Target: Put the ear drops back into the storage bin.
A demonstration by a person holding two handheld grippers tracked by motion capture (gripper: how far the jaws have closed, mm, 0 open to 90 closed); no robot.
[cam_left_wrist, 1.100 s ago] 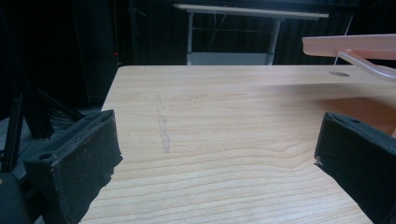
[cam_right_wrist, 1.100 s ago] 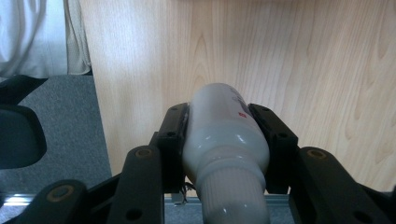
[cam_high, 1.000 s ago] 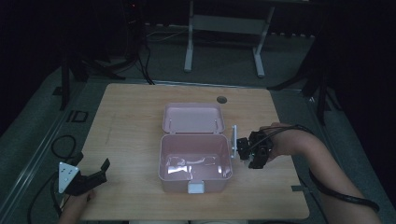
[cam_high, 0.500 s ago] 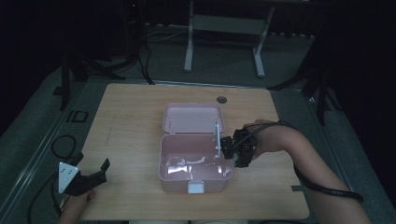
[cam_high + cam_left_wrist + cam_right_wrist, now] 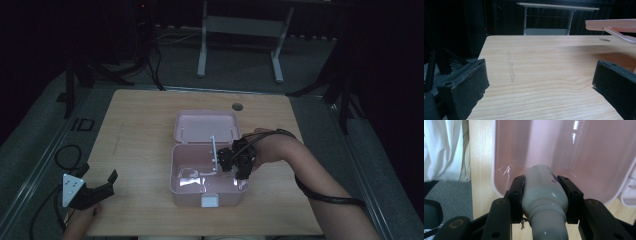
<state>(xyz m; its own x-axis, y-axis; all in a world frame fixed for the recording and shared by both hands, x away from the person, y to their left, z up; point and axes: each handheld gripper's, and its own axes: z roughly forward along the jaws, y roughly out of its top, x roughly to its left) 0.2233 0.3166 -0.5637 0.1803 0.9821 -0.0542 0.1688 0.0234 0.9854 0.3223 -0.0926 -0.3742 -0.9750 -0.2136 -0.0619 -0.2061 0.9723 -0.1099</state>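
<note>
A pink box stands open at the table's middle, its lid laid back behind it. My right gripper hangs over the box's right half, held by a hand coming from the right. In the right gripper view it is shut on a white bottle, cap end towards the camera, with the pink box just beyond. My left gripper rests near the table's front left corner. Its jaws stand wide apart with only bare wood between them.
A white latch sits on the box's front wall. A round hole is in the tabletop behind the lid. Cables lie off the table's left edge. A metal stand is on the floor beyond. The pink lid's edge shows in the left gripper view.
My right gripper has carried the bottle leftward, from beside the box's right wall to over its inside. The left gripper has stayed where it was.
</note>
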